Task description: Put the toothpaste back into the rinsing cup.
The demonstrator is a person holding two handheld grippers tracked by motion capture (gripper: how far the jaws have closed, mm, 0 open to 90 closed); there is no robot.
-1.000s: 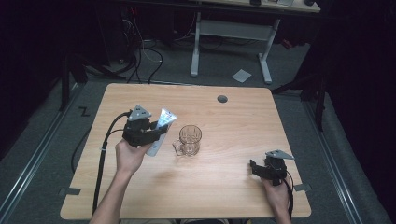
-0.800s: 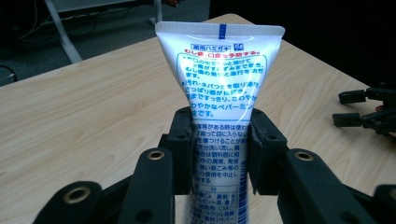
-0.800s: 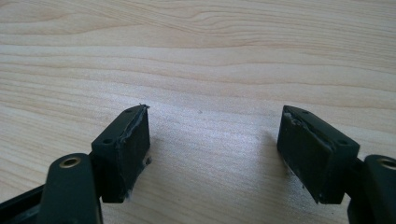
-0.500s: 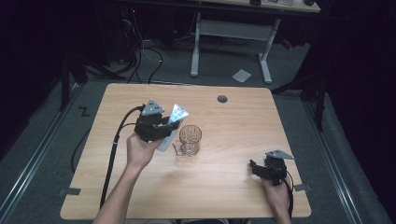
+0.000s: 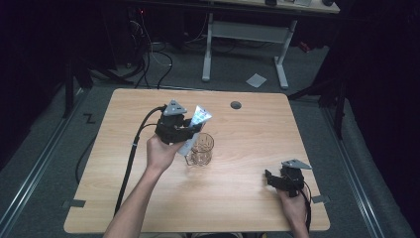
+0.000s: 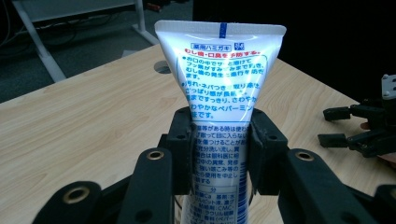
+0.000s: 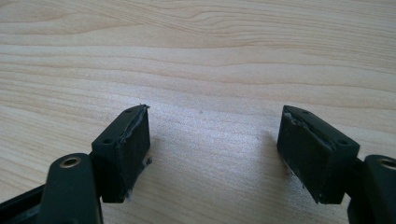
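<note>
- The left gripper (image 5: 184,130) pinches a white toothpaste tube (image 6: 219,88) across the middle of its body, both pads pressed flat against the printed sides, with the crimped flat end pointing away from the hand.
- In the high view the toothpaste tube (image 5: 197,121) is held in the air over the wooden table (image 5: 247,198), just beside and slightly above the rim of a clear glass cup (image 5: 201,148) that stands near the table's middle.
- The right gripper (image 7: 215,154) rests low on the table near the person's right hand (image 5: 293,208), its jaws spread wide with nothing between them, well apart from the cup.
- The tube looks light and soft: it probably dents under the pads and could ooze or slide if squeezed harder. Its glossy skin seems slippery, so a hold across the flat width near mid-body, as now, seems the safest place.
- The cup is likely fragile and easy to tip; a knock on the rim from the tube or the left gripper is the risk to mind.
- The tube's cap end is hidden below the pads and behind the hand, so whether it is already over the cup's mouth cannot be told.
- The small print on the tube is too fine to read fully.
</note>
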